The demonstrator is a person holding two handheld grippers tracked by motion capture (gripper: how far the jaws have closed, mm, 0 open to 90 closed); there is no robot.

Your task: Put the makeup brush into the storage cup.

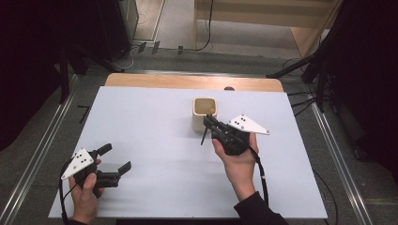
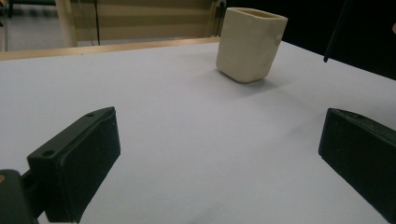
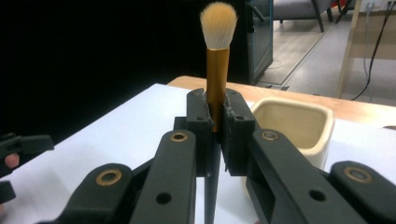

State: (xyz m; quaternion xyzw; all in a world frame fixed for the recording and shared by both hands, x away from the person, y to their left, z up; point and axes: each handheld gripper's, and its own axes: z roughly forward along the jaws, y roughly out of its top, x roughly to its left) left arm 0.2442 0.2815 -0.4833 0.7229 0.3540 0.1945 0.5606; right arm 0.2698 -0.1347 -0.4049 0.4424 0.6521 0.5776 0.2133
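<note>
A makeup brush (image 3: 217, 60) with pale bristles, a gold ferrule and a thin black handle stands upright between the jaws of my right gripper (image 3: 216, 122), which is shut on it at the ferrule. In the high view the right gripper (image 1: 210, 123) hovers just in front of a cream square cup (image 1: 205, 114), and the brush handle (image 1: 203, 137) hangs down from it. The cup (image 3: 292, 123) is open-topped and looks empty. My left gripper (image 1: 116, 157) rests low at the table's near left, open with nothing between its fingers (image 2: 77, 163). The cup (image 2: 250, 44) stands far ahead of it.
The white tabletop (image 1: 155, 131) has a wooden strip (image 1: 187, 82) along its far edge. Metal rails run along both sides on the floor, and dark stands and cables stand around the table. The left gripper (image 3: 23, 144) shows at the left edge of the right gripper view.
</note>
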